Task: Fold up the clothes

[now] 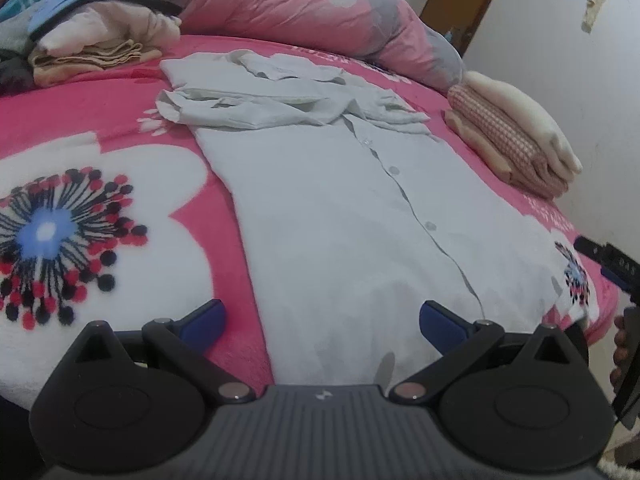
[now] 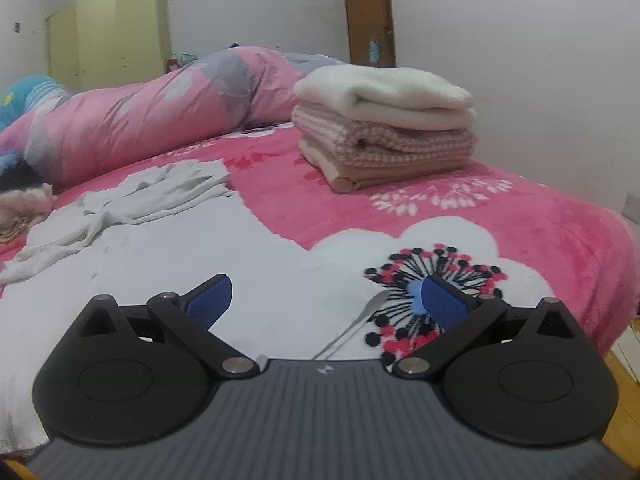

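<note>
A pale button-up shirt (image 1: 340, 208) lies flat, front up, on the pink flowered bed, sleeves folded across its chest and collar at the far end. My left gripper (image 1: 320, 320) is open and empty just above the shirt's near hem. The shirt also shows in the right wrist view (image 2: 168, 240), spread to the left with its crumpled sleeves farther back. My right gripper (image 2: 326, 300) is open and empty over the shirt's near right corner and the flower print. The right gripper's body shows at the right edge of the left wrist view (image 1: 616, 268).
A folded stack of cream and pink checked clothes (image 2: 384, 128) sits on the bed's far right, also in the left wrist view (image 1: 516, 136). Another pile of clothes (image 1: 96, 52) lies far left. A rolled pink quilt (image 1: 320, 16) runs along the back. The wall (image 2: 520, 60) is at the right.
</note>
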Demonstrator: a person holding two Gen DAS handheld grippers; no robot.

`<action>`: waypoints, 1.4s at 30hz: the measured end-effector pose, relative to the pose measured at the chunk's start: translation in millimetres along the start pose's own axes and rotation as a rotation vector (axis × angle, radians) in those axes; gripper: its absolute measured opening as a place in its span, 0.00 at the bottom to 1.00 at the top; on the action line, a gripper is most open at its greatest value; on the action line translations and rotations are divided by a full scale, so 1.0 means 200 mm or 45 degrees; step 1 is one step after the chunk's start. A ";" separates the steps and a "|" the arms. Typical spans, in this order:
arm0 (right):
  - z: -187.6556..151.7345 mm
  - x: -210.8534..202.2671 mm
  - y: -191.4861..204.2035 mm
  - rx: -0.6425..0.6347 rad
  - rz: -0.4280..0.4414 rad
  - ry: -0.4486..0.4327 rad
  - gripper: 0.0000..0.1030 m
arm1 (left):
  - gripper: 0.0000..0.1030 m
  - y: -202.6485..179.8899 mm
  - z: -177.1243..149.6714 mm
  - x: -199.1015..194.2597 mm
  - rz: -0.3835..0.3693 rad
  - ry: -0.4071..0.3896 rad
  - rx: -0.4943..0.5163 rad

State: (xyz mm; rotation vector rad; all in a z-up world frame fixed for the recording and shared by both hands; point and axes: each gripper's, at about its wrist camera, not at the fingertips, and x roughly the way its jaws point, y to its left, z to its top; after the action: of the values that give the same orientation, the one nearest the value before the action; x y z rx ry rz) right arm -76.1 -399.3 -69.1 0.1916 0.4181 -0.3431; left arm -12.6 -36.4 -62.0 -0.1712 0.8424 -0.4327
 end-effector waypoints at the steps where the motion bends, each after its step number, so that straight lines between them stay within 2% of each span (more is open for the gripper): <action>1: 0.00 -0.01 0.00 0.006 0.028 -0.019 0.99 | 1.00 0.00 0.00 0.00 -0.012 -0.002 0.000; 8: -0.01 -0.02 -0.04 0.176 0.252 -0.117 0.99 | 1.00 -0.02 0.00 0.02 -0.053 -0.006 -0.007; 12: -0.02 0.02 -0.07 0.229 0.317 -0.090 0.99 | 1.00 -0.03 0.04 0.06 -0.050 -0.001 -0.016; 16: 0.02 0.07 -0.11 0.214 0.371 -0.065 0.99 | 1.00 -0.03 0.05 0.07 -0.044 0.012 0.008; 19: 0.15 0.15 -0.17 0.158 0.461 -0.047 0.98 | 1.00 -0.04 0.05 0.08 -0.041 0.022 0.033; 21: 0.25 0.24 -0.23 0.161 0.512 -0.003 0.98 | 1.00 -0.04 0.05 0.08 -0.039 0.029 0.050; 23: 0.33 0.35 -0.28 0.173 0.567 0.085 0.98 | 1.00 -0.05 0.05 0.08 -0.036 0.036 0.067; 27: 0.38 0.56 -0.31 0.184 0.629 0.268 0.96 | 1.00 -0.04 0.05 0.09 -0.050 0.040 0.073; 30: 0.37 0.67 -0.29 0.139 0.627 0.381 0.89 | 1.00 -0.04 0.04 0.09 -0.054 0.040 0.080; 34: 0.36 0.77 -0.27 0.134 0.621 0.469 0.69 | 1.00 -0.04 0.04 0.08 -0.059 0.035 0.089; 36: 0.34 0.80 -0.28 0.170 0.640 0.517 0.62 | 0.97 -0.02 0.04 0.07 -0.072 0.024 0.068; 39: 0.30 0.76 -0.29 0.174 0.653 0.547 0.53 | 0.84 0.02 0.05 0.06 -0.090 0.005 0.056; 41: 0.27 0.73 -0.30 0.174 0.661 0.564 0.49 | 0.68 0.04 0.06 0.05 -0.094 0.001 0.099; 42: 0.26 0.71 -0.30 0.173 0.665 0.573 0.46 | 0.63 0.06 0.06 0.04 -0.098 0.001 0.110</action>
State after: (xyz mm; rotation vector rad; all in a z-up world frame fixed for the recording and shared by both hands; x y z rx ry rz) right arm 43.4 -509.0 -90.0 0.5038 0.7670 0.1941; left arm 5.5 -30.2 -63.5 -0.1238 0.8185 -0.5405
